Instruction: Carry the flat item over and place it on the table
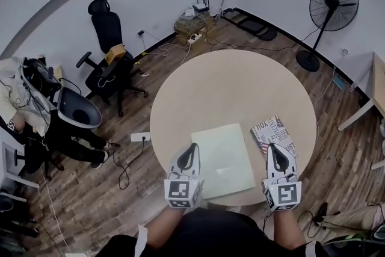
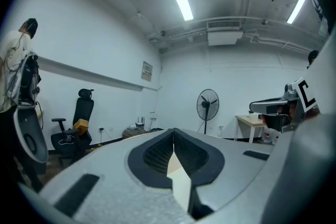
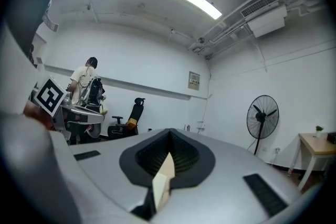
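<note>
– Left claw (image 1: 192,148) and right claw (image 1: 273,148) are sitting shut, empty.
– Only the head view is showing one green sheet (image 1: 224,159) lying lower centre on the table (image 1: 240,81), beside one magazine (image 1: 274,132).

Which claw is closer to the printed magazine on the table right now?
Right. The right claw has its tip at the magazine's near edge; the left claw is across the pale green sheet from it, at the sheet's left edge.
</note>
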`<state>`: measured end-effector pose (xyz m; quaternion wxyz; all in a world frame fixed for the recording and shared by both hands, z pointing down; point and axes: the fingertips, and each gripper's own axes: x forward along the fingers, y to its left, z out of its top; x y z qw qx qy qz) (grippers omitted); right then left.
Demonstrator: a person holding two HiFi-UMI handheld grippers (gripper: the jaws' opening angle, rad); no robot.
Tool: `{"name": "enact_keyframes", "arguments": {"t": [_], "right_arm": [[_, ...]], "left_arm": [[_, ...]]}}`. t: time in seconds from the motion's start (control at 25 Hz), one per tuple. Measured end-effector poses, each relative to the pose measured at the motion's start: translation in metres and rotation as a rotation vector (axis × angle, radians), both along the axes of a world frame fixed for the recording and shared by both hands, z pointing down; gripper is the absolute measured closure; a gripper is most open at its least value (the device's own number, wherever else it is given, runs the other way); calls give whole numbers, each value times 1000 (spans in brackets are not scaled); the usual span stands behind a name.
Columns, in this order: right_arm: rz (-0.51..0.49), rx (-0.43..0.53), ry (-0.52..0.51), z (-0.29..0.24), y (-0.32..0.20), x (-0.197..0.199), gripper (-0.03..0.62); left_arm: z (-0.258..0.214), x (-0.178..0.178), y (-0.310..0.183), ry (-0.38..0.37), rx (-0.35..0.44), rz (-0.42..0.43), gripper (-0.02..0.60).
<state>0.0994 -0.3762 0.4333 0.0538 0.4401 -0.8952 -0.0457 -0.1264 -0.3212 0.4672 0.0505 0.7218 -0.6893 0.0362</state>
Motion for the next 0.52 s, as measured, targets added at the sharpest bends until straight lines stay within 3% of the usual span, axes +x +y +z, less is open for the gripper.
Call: {"name": "enact_keyframes", "arguments": {"t": [0.28,0.52], "right_arm": [[2,-30,-62,3,-7,3,597],[6,-30,-58,1,-7,-1,597]], "left_arm": [[1,10,1,20,-15,37,574],[1,11,1,12,-30,54,574]]}}
